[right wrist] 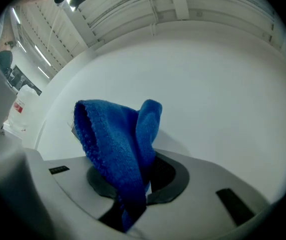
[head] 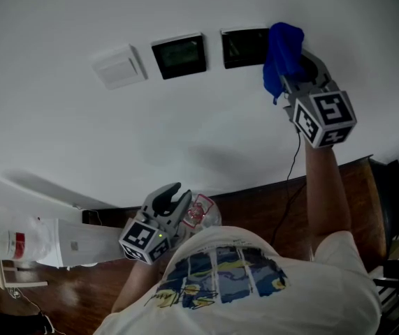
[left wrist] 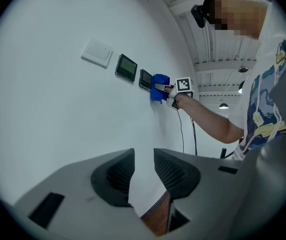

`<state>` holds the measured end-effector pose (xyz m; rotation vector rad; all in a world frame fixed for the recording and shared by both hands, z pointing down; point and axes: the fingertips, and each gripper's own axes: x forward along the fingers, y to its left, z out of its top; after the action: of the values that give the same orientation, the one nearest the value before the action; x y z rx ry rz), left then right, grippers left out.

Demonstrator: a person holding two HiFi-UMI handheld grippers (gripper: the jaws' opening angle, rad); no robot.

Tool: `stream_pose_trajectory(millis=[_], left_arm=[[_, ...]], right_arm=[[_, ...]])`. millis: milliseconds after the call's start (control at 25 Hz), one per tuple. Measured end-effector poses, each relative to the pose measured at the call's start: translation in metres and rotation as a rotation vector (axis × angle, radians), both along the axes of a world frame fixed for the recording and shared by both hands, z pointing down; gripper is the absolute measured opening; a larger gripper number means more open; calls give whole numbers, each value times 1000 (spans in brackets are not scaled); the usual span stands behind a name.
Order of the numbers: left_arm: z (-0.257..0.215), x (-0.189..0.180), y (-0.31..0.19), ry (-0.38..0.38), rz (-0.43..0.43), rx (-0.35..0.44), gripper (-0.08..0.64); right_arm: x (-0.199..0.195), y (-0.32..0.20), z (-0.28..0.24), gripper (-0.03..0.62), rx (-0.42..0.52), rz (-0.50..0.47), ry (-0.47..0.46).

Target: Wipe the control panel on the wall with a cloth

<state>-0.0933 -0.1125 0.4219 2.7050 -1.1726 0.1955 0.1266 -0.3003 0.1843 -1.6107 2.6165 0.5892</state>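
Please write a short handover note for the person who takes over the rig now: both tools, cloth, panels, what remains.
Right tool: shut on the blue knitted cloth, against the wall over the right edge of the right dark square panel.
Left tool: open, empty, held low.
Left dark square panel: uncovered.
Done: cloth is at the panels; how much is wiped does not show.
Left: wipe both panels.

— What is set around the middle panel (head: 179, 55)?
— A switch plate (head: 119, 66) is fixed left of it and a second panel (head: 243, 47) right of it. Further right, the cloth (head: 283, 54) is held at that panel's edge.
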Motion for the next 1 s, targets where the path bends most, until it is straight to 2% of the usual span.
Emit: stream_pose_trajectory(millis=[320, 600, 720, 880, 1000], left_arm=[[1, -4, 0, 6, -13, -1, 97], [1, -9, 0, 7, -24, 7, 97], [0, -13, -1, 7, -34, 8, 97], [-4, -19, -2, 8, -50, 19, 97], [-3, -19, -6, 5, -43, 19, 97]], right_arm=[[0, 15, -5, 92, 27, -25, -1], [15, 74, 14, 92, 35, -30, -37], [20, 112, 39, 92, 10, -33, -50], [18, 161, 83, 92, -72, -29, -53], [17, 181, 104, 92, -114, -24, -65]])
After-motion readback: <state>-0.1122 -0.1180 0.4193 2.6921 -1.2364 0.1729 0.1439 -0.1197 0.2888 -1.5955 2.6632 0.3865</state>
